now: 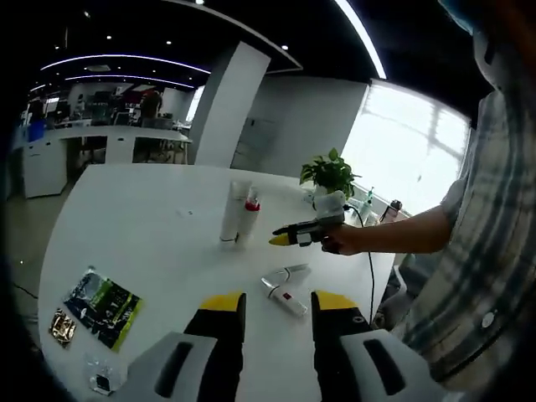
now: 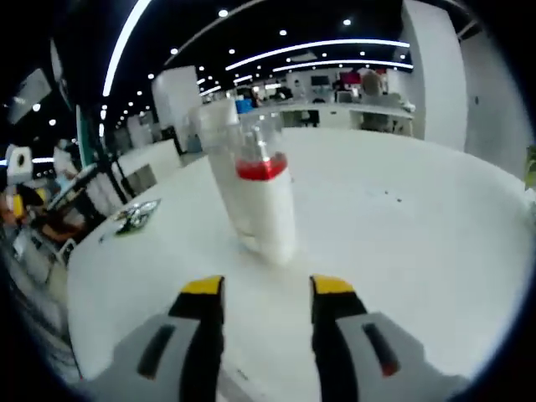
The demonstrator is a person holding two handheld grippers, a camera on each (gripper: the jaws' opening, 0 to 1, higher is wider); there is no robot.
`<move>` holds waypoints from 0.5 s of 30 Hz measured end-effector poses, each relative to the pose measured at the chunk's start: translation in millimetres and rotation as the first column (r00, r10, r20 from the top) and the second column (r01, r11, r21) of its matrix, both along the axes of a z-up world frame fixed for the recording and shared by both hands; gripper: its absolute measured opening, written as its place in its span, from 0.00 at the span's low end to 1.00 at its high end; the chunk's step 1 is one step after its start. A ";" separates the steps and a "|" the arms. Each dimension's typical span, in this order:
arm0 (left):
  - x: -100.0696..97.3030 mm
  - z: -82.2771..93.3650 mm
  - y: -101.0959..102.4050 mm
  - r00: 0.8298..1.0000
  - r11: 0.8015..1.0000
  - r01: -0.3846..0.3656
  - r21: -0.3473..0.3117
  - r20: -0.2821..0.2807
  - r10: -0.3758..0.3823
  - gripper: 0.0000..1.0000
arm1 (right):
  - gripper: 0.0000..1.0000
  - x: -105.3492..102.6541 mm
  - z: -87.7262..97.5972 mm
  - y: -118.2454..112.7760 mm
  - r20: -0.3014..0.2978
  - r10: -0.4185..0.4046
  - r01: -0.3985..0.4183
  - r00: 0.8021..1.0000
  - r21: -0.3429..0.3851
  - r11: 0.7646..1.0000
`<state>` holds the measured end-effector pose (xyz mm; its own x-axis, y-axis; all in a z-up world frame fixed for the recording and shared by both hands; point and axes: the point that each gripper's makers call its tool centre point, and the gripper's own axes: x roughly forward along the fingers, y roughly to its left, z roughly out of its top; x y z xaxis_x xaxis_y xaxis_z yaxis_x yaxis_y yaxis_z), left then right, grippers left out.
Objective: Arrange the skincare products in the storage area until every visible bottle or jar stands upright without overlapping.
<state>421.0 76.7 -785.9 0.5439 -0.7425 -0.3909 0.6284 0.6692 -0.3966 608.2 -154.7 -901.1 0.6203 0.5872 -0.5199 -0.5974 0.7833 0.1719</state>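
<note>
Two bottles stand upright side by side on the white table [image 1: 142, 218]: a tall white bottle [image 1: 234, 211] and a shorter white bottle with a red band [image 1: 249, 216]. Two more products lie flat nearer to me: a white tube with a red mark [image 1: 286, 299] and a silvery tube [image 1: 290, 272]. My left gripper [image 1: 278, 303] is open, low over the table, just short of the lying white tube. My right gripper [image 1: 280, 239], held in a hand, points at the standing pair. In the right gripper view, that gripper [image 2: 266, 289] is open, with the red-banded bottle [image 2: 265, 201] just ahead and the tall bottle [image 2: 219, 134] behind it.
A green and black packet [image 1: 104, 306] and a small clear item [image 1: 100, 382] lie at the table's near left. A potted plant [image 1: 328, 172] stands at the far right edge. The person's sleeve [image 1: 486, 251] borders the right side. Desks and people stand beyond the table.
</note>
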 end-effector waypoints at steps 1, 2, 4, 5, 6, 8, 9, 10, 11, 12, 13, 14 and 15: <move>0.5 0.4 -2.5 1.000 1.000 0.007 -0.011 0.004 -0.006 0.32 | 0.42 -13.8 -6.0 -3.3 -0.033 0.031 -0.032 0.999 -0.042 0.999; 0.4 0.1 -3.7 1.000 1.000 0.012 -0.016 0.005 -0.012 0.32 | 0.42 -24.4 -10.5 -5.3 -0.048 0.071 -0.075 0.996 -0.085 0.994; -0.5 -0.5 -6.0 1.000 0.999 0.025 -0.021 0.009 -0.025 0.32 | 0.42 -35.8 -13.9 -7.1 -0.059 0.119 -0.126 0.991 -0.140 0.982; -1.0 -0.8 -6.5 0.999 0.999 0.032 -0.022 0.012 -0.031 0.32 | 0.42 -40.9 -13.5 -7.4 -0.051 0.149 -0.156 0.987 -0.169 0.973; -1.2 -0.9 -6.7 0.999 0.999 0.034 -0.023 0.012 -0.033 0.32 | 0.42 -45.1 -13.7 -7.1 -0.062 0.164 -0.173 0.984 -0.179 0.969; -2.5 -1.3 -5.6 0.999 0.999 0.041 -0.026 0.016 -0.041 0.32 | 0.43 -50.8 -17.1 -7.8 -0.089 0.190 -0.204 0.978 -0.201 0.958; -3.1 -1.1 -5.0 0.999 0.999 0.043 -0.025 0.017 -0.043 0.32 | 0.43 -52.6 -19.6 -8.6 -0.101 0.200 -0.218 0.975 -0.220 0.951; -4.1 -0.4 -3.8 0.999 0.999 0.046 -0.026 0.019 -0.045 0.32 | 0.43 -54.6 -24.7 -11.0 -0.114 0.225 -0.247 0.968 -0.256 0.935; -4.5 0.0 -2.6 0.999 0.999 0.047 -0.027 0.021 -0.047 0.32 | 0.43 -56.0 -28.6 -12.5 -0.128 0.234 -0.261 0.964 -0.280 0.924; -5.1 0.8 -0.5 0.999 0.999 0.046 -0.025 0.026 -0.046 0.32 | 0.43 -58.6 -34.3 -13.8 -0.149 0.252 -0.287 0.956 -0.311 0.906; -5.3 1.4 1.2 0.999 0.999 0.044 -0.024 0.030 -0.043 0.32 | 0.43 -60.7 -38.3 -14.3 -0.165 0.268 -0.309 0.949 -0.331 0.891; -5.6 2.0 3.9 0.999 0.999 0.037 -0.026 0.030 -0.037 0.32 | 0.43 -64.6 -43.3 -13.9 -0.192 0.279 -0.331 0.941 -0.344 0.879; -5.9 2.4 5.5 0.999 0.999 0.034 -0.027 0.031 -0.033 0.32 | 0.43 -66.5 -46.2 -13.5 -0.206 0.290 -0.348 0.935 -0.354 0.868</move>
<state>415.0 82.1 -783.5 0.5300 -0.7705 -0.3541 0.6623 0.6369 -0.3946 541.7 -168.2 -947.3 0.3361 0.4810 -0.8098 -0.8177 0.5757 0.0026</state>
